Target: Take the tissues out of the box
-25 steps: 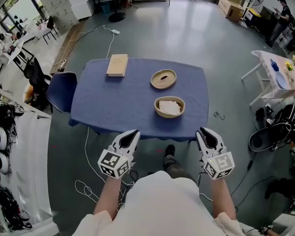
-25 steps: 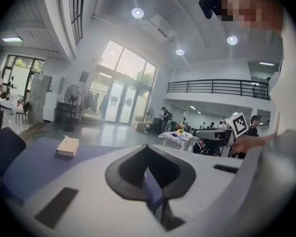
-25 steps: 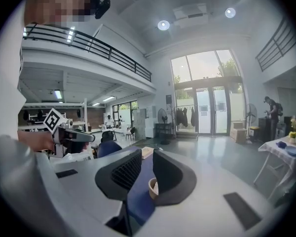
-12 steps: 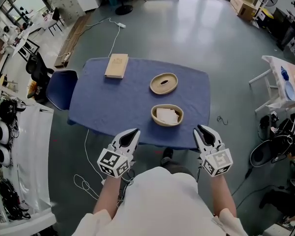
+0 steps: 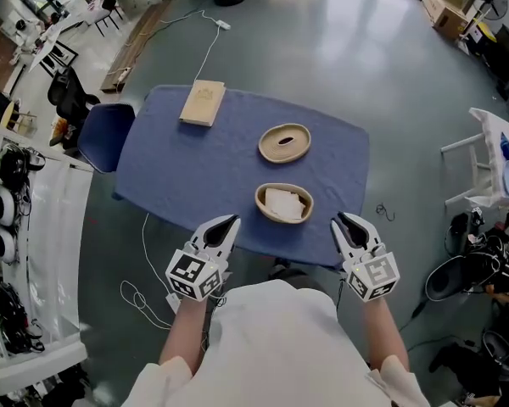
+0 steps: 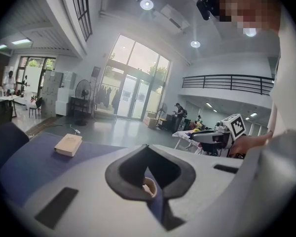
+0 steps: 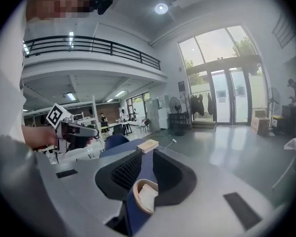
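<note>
Our jaws stand slightly apart, gripping nothing: left gripper (image 5: 229, 221) and right gripper (image 5: 346, 221) hover at the near edge of the blue-clothed table (image 5: 178, 168). Just ahead, white tissues (image 5: 282, 203) lie in the open oval box (image 5: 260, 197), with a slotted lid (image 5: 284, 142) beyond.

Dressed in a plain white T-shirt (image 5: 276, 346) with short sleeves (image 5: 157, 381), filling the bottom middle of the head view. Just above it, at left and right, the left gripper (image 5: 223, 225) and right gripper (image 5: 348, 224): pale grey shells, black-lined jaws tapering forward. At the back of each, a cube (image 5: 192, 275) printed with black-and-white square markers.
</note>
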Demonstrator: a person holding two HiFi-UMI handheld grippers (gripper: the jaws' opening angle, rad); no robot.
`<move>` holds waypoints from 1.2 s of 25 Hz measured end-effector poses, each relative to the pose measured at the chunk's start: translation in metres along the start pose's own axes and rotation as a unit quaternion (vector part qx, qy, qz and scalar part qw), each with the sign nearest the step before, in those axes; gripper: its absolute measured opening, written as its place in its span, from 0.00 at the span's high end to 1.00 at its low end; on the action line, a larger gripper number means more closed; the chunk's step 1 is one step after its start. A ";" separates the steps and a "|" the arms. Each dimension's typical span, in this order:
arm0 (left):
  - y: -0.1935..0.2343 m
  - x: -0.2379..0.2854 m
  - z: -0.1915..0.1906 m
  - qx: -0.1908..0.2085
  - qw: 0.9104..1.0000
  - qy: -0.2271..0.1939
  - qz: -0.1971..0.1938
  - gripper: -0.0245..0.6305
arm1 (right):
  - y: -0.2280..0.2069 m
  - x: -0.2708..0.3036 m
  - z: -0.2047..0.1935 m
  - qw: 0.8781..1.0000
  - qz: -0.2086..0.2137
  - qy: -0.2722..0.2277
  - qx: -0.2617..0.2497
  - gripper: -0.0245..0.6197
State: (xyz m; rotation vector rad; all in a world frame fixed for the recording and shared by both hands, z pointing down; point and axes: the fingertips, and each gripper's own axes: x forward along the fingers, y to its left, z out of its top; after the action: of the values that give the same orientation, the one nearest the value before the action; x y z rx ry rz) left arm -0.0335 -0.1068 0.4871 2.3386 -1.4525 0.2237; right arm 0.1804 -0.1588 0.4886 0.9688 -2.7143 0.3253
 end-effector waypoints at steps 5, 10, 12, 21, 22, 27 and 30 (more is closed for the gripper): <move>0.007 0.020 -0.006 -0.011 1.000 0.011 0.008 0.95 | -0.014 0.018 -0.012 1.000 0.020 0.021 0.002 0.82; 0.006 0.029 -0.016 -0.018 0.999 0.027 0.008 0.95 | -0.016 0.027 -0.024 0.999 0.035 0.041 0.005 0.82; 0.010 0.033 -0.020 -0.021 0.999 0.031 0.008 0.95 | -0.015 0.032 -0.030 0.998 0.038 0.050 0.008 0.82; 0.042 0.044 -0.031 -0.029 0.998 0.051 -0.010 0.95 | -0.004 0.069 -0.051 0.995 0.035 0.091 0.019 0.82; 0.045 0.046 -0.033 -0.026 0.998 0.056 -0.013 0.95 | -0.002 0.074 -0.056 0.994 0.036 0.099 0.018 0.82; 0.055 0.054 -0.047 -0.022 0.997 0.075 -0.027 0.95 | 0.009 0.096 -0.085 0.988 0.052 0.146 0.023 0.82; 0.059 0.059 -0.056 -0.028 0.996 0.083 -0.031 0.95 | 0.011 0.107 -0.100 0.984 0.059 0.166 0.024 0.82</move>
State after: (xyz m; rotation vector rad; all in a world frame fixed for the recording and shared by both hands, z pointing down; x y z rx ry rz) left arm -0.0558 -0.1571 0.5714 2.2570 -1.2895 0.3466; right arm 0.1080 -0.1845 0.6139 0.6944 -2.4713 0.5255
